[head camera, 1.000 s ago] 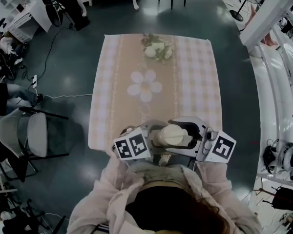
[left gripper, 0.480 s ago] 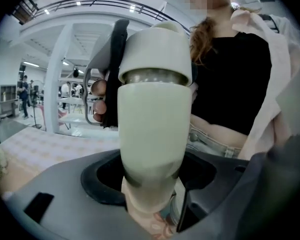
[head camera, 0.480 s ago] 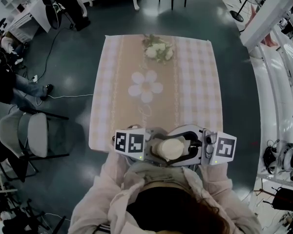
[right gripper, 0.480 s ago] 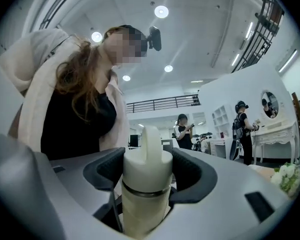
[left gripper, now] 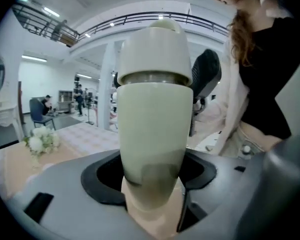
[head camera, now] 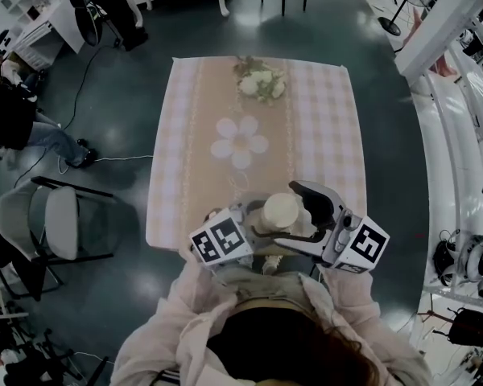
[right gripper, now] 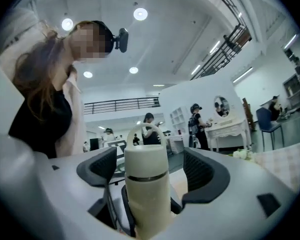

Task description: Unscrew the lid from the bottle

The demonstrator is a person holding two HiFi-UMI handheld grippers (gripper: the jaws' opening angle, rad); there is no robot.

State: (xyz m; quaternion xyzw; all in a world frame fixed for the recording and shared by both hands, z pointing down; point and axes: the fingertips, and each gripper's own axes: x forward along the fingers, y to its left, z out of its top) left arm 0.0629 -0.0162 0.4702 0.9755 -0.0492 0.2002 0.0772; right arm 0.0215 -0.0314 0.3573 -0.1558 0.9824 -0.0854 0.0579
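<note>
A cream bottle (head camera: 280, 213) with a domed lid (left gripper: 155, 49) is held upright over the table's near edge. My left gripper (left gripper: 152, 184) is shut on the bottle's lower body (left gripper: 152, 129). My right gripper (right gripper: 150, 171) stands round the lid (right gripper: 146, 159), which has a loop handle. Its jaws are opening, and a gap shows between each dark pad (right gripper: 205, 171) and the lid. In the head view the right gripper (head camera: 294, 215) straddles the bottle from the right, with the left gripper (head camera: 253, 230) just to its left.
The table (head camera: 322, 135) wears a pink checked cloth with a flower print (head camera: 239, 141). A white bouquet (head camera: 259, 81) stands at its far end. A chair (head camera: 52, 219) and floor cables are at the left, and a seated person (head camera: 16, 119) is further left.
The right gripper's jaws have spread away from the lid. Both grippers have tilted and shifted a little with the bottle. The person at the left edge has moved.
</note>
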